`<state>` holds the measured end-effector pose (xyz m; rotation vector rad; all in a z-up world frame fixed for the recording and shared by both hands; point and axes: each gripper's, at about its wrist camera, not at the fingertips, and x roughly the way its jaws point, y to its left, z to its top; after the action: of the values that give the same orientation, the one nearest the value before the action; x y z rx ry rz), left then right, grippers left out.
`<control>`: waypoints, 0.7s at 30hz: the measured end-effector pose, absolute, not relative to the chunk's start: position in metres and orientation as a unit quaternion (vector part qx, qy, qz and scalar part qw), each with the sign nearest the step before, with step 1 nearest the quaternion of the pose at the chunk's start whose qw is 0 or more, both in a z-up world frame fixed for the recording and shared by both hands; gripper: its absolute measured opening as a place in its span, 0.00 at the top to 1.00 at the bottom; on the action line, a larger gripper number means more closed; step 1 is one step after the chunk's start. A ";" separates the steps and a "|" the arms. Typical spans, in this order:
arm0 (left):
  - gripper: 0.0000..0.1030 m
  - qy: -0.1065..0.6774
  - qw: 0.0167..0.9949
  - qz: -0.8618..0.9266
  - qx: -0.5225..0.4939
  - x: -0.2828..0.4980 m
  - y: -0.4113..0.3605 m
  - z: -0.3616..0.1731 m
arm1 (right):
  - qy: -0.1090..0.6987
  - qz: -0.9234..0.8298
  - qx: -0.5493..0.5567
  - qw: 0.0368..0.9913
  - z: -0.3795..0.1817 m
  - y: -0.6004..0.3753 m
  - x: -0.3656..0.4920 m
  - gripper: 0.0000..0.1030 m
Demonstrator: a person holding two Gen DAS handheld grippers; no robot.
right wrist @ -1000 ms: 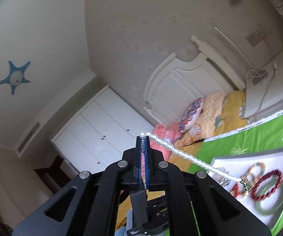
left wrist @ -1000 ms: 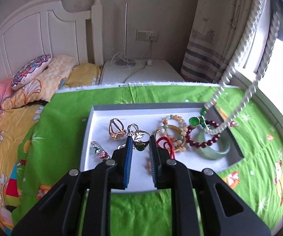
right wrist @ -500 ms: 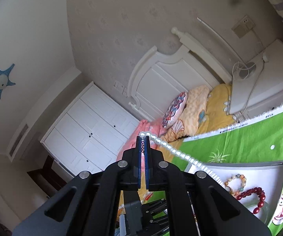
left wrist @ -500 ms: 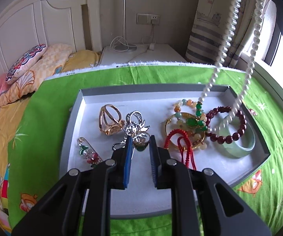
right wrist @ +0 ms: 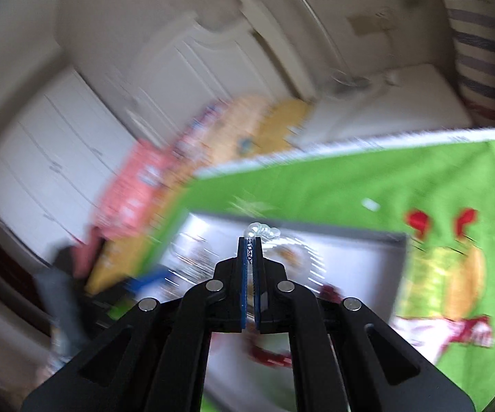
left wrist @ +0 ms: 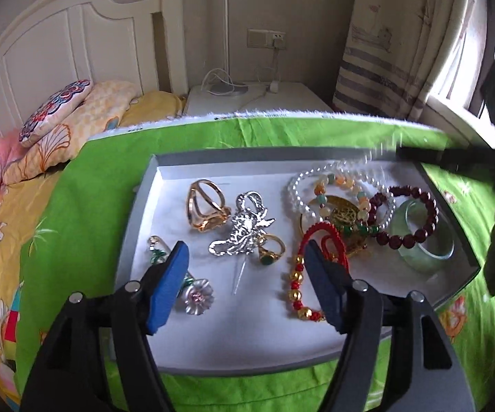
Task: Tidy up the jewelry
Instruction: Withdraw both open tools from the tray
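Left wrist view: left gripper (left wrist: 245, 274) opening, nothing between its pads, over the tray's (left wrist: 141, 189) near half. In the tray: 2 rings, 1 silver brooch (left wrist: 244, 226), several bracelets, 1 pearl necklace (left wrist: 302, 189) at its far right.

Right wrist view: right gripper (right wrist: 250, 240) clenched on the necklace's end; judged step: laying it down, release next.

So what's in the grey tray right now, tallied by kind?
Rings: 2, gold openwork ring, gold ring with green stone
Brooches and pins: 3, silver brooch, flower pin, green-and-red pin
Bracelets and bangles: 5, dark red beads, jade bangle, pastel beads, red-and-gold beads, gold medallion bangle
Necklaces: 1, white pearl strand
Total: 11
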<state>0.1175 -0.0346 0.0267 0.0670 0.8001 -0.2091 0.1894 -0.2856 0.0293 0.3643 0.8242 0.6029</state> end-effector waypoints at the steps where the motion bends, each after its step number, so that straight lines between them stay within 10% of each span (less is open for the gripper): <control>1: 0.32 0.385 0.917 -0.101 0.027 0.116 -0.032 0.029 | 0.404 0.273 0.156 0.859 0.022 -0.286 0.190 0.97; 9: 0.29 0.373 0.923 -0.089 0.000 0.089 -0.016 0.044 | 0.423 0.212 0.047 0.880 0.006 -0.283 0.166 0.95; 14: 0.19 0.373 0.925 -0.072 -0.020 0.056 -0.003 0.048 | 0.401 0.231 0.076 0.883 0.027 -0.293 0.130 0.35; 21: 0.05 0.398 0.914 -0.041 -0.070 -0.008 0.017 0.033 | 0.352 0.253 0.073 0.898 0.050 -0.305 0.029 0.36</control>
<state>-0.0078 0.0169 0.0325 -0.1446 0.8196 -0.0836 0.0291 -0.3046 0.0499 0.1521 0.7296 0.5230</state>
